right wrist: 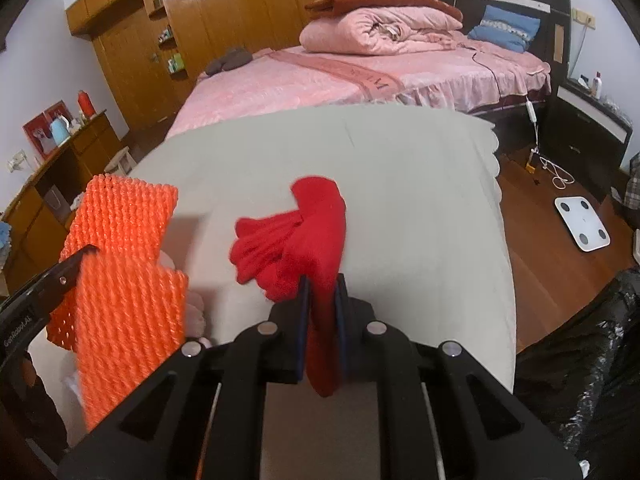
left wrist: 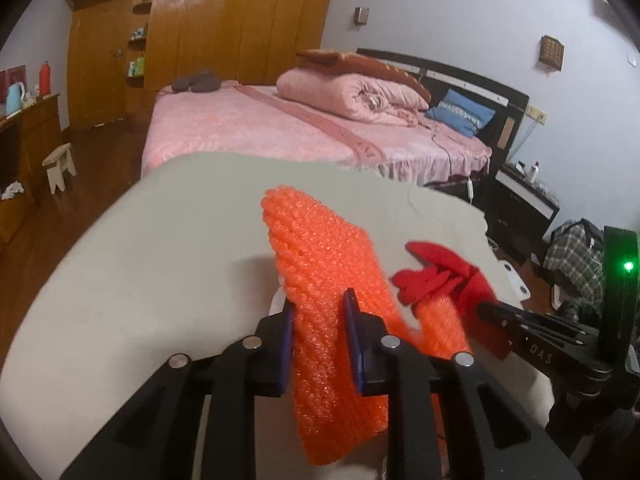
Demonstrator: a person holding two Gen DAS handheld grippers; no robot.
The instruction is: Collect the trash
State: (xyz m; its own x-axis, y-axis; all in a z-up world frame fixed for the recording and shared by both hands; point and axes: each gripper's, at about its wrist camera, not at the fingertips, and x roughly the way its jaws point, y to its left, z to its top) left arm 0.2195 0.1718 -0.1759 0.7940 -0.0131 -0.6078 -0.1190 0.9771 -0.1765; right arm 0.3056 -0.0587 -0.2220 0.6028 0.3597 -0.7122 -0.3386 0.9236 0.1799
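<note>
Two held items: left gripper [left wrist: 318, 306] clamps orange foam net [left wrist: 320, 248], right gripper [right wrist: 323, 285] red cloth [right wrist: 304, 232].

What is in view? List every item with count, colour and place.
foam net: one, orange, between the left jaws above the table
glove: one, red, clamped in the right jaws
tablecloth: one, pale grey-green, over the table
bed: one, pink cover, behind the table
quilt: one, pink, rolled on the bed
pillow: one, blue, at the headboard
wardrobe: one, brown wood, far wall
scale: one, white, on the floor
left gripper: black, blue pads, on the net
right gripper: black, on the glove
</note>
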